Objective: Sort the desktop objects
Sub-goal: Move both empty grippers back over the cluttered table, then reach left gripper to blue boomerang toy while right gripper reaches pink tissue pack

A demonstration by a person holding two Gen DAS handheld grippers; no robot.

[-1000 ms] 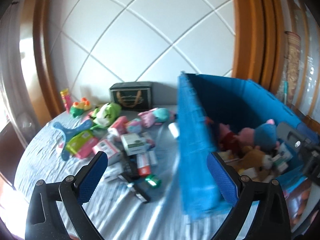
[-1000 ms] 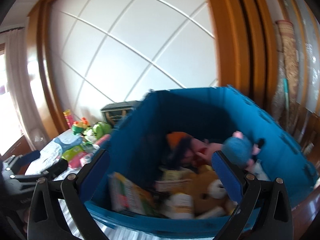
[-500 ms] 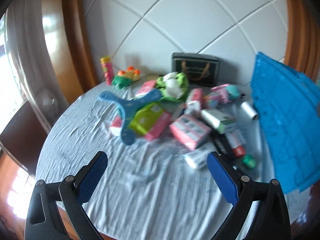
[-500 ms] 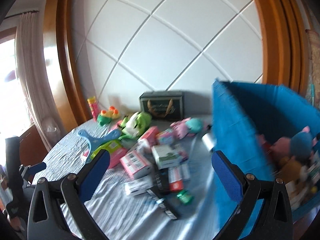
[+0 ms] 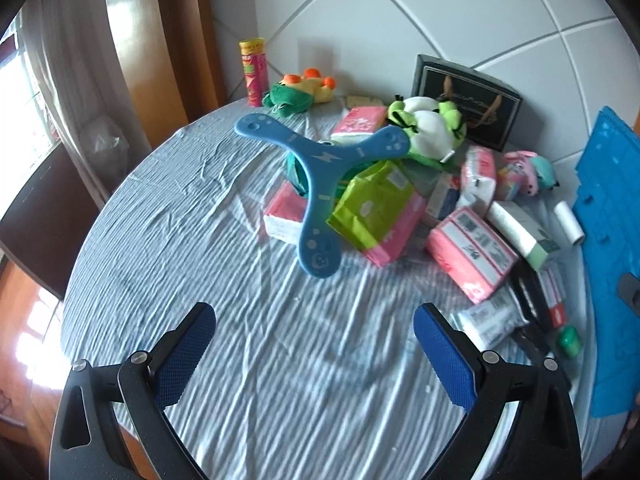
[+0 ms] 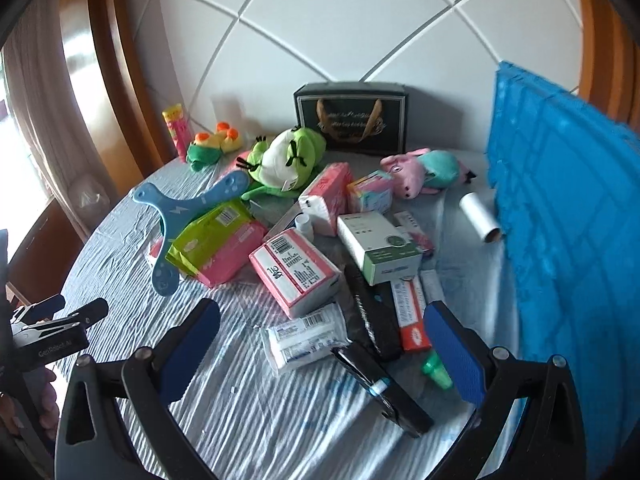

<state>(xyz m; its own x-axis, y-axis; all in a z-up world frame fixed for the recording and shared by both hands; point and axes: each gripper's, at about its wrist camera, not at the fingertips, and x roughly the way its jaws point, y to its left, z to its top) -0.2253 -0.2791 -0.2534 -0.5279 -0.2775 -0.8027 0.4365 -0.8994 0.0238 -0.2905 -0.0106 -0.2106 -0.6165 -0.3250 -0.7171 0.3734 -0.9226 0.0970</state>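
A pile of objects lies on the round table: a blue boomerang toy [image 5: 316, 168] [image 6: 172, 216], a green and pink packet [image 5: 376, 212] [image 6: 216, 244], a pink box [image 5: 472, 252] [image 6: 296, 272], a white and green box [image 6: 380, 248], a green frog plush [image 6: 288, 160] and a pink pig plush [image 6: 424, 172]. My left gripper [image 5: 314, 356] is open and empty above bare cloth near the front edge. My right gripper [image 6: 320, 352] is open and empty above a white wrapped pack [image 6: 304, 340] and a black bar [image 6: 380, 388]. The blue bin [image 6: 560, 240] stands on the right.
A black gift box [image 6: 352, 120] stands at the back by the wall. A pink and yellow tube [image 5: 256, 72] and an orange and green plush [image 5: 300, 90] sit back left. A white roll [image 6: 480, 218] lies by the bin. The left gripper shows in the right wrist view [image 6: 52, 328].
Both grippers have swung left, away from the bin's inside and over the table's pile. The bin has slid to the right edge of both views. Both stay open.
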